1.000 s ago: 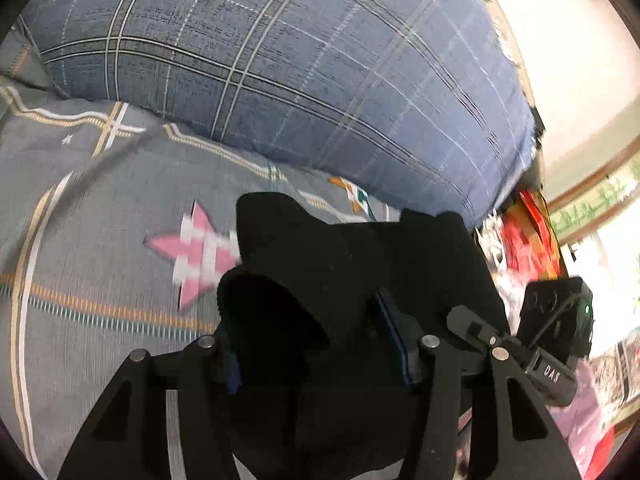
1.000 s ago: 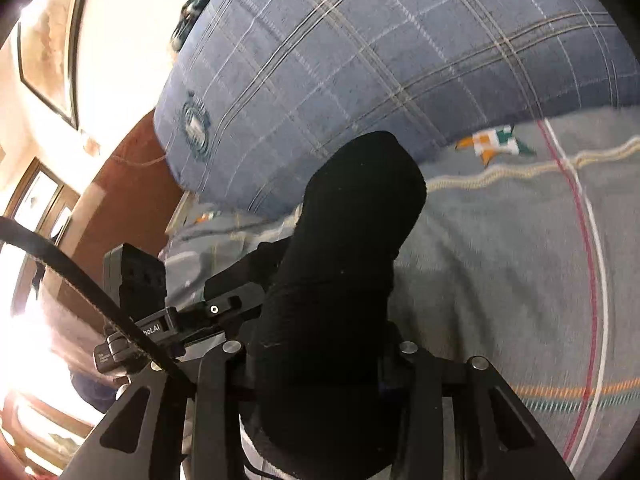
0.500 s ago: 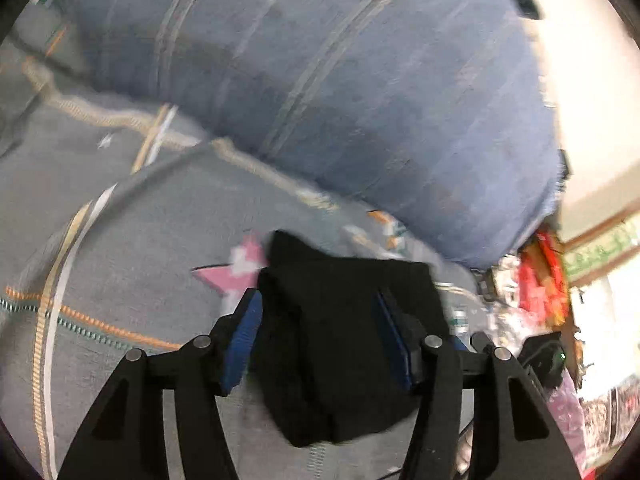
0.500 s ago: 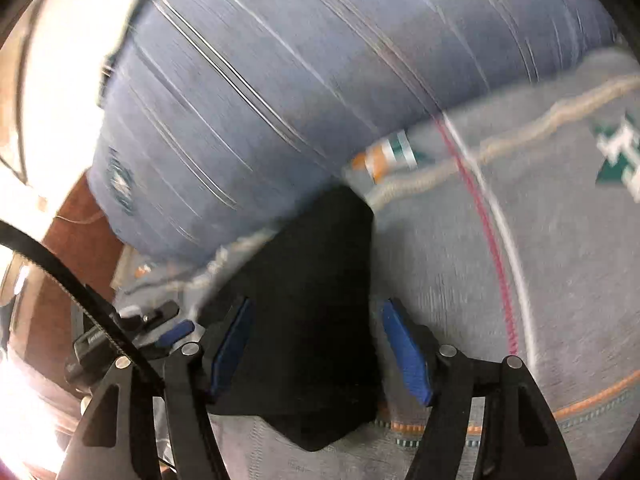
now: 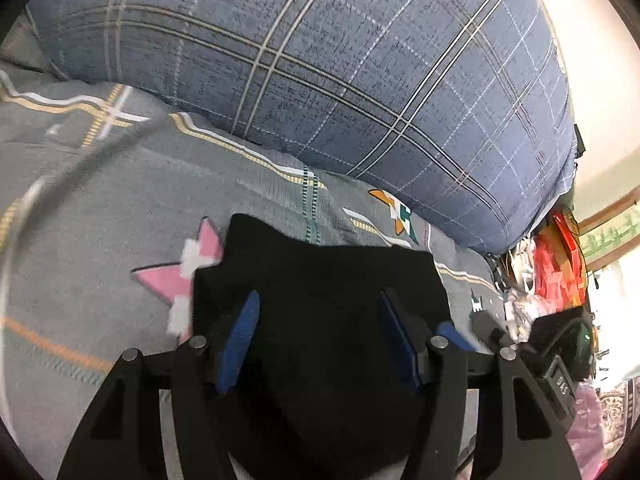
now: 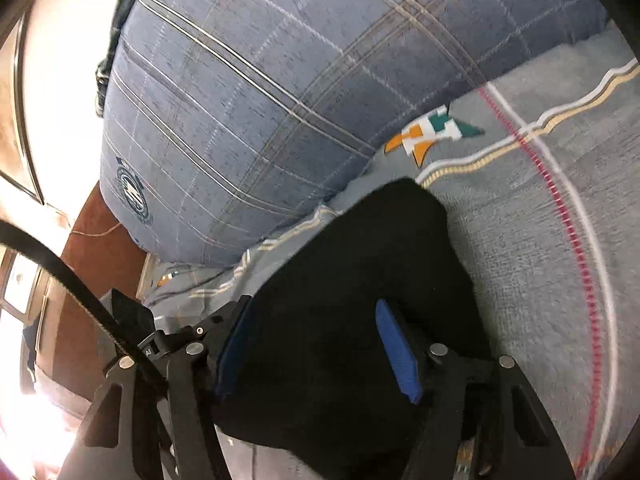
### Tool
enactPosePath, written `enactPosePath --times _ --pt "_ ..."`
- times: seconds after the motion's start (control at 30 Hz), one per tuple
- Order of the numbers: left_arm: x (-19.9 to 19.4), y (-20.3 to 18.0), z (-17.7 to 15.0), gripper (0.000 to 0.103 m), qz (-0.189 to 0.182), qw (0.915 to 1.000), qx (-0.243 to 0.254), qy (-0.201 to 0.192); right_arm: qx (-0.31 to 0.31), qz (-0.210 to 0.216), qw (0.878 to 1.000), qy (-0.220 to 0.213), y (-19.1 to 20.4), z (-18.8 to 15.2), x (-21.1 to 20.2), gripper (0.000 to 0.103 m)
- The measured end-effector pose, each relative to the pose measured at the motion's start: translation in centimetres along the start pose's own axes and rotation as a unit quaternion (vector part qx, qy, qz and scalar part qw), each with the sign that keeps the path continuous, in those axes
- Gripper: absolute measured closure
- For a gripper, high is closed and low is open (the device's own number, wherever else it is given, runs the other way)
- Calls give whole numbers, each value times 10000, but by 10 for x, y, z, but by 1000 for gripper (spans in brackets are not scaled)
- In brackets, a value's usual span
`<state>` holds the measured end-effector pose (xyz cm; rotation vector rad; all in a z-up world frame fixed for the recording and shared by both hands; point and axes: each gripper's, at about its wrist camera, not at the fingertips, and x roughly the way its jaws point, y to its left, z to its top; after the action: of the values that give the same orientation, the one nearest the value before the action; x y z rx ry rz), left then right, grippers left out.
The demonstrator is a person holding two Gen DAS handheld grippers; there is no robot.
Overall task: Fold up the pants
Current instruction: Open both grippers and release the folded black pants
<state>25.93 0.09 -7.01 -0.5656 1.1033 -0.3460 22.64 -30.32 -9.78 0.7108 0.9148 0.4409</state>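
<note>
Nearest, the left gripper point(image 5: 320, 332) is opening and the right gripper point(image 6: 320, 344) closing; neither's blue pads press the black pants point(image 5: 320, 300) lying between them on the grey bedspread point(image 5: 120, 200). Beyond lies the blue plaid pillow point(image 5: 340, 80); only the left view shows the pink star point(image 5: 172, 276).

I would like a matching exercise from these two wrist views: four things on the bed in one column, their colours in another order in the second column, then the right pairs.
1. pants
2. pillow
3. star patch
4. gripper pads

a. pink and white
b. bright blue
c. black
d. blue-grey with a check pattern

Pairs: 1-c, 2-d, 3-a, 4-b
</note>
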Motion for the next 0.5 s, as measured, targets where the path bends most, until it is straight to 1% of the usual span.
enactPosePath --times 0.03,0.07,0.13,0.2,0.23,0.3,0.33,0.4,0.43,0.47,0.5 --pt "-14 -3 -5 43 83 9999 123 -79 -107 -46 9998 -188 8 -4 -14 33" --pt "-27 -5 -10 42 173 9994 234 -197 -187 -62 9994 -272 13 -7 -22 33" --pt "-59 -10 -28 42 353 9969 495 -496 -404 -63 9979 -500 25 -24 -53 32" --pt "-94 -15 -57 41 613 9917 735 -861 -520 -51 9963 -675 33 -47 -79 31" --pt "-105 -14 -69 40 707 9895 784 -989 -612 -139 9950 -773 37 -65 -93 30" --pt "-129 -15 -98 39 914 9841 791 -1304 -717 -301 9930 -891 40 -88 -109 30" --pt "-139 -16 -113 38 1020 9809 777 -1463 -769 -449 9914 -961 42 -108 -117 30" --pt "-154 -18 -140 38 1331 9726 789 -1735 -793 -656 9893 -1032 42 -130 -128 30" --pt "-159 -19 -151 38 1500 9673 812 -1877 -783 -756 9882 -1080 43 -143 -133 30" --pt "-166 -22 -166 36 1706 9601 848 -2045 -777 -834 9871 -1122 44 -156 -138 30" --pt "-172 -25 -176 35 1831 9552 880 -2151 -802 -923 9857 -1156 46 -168 -142 30"
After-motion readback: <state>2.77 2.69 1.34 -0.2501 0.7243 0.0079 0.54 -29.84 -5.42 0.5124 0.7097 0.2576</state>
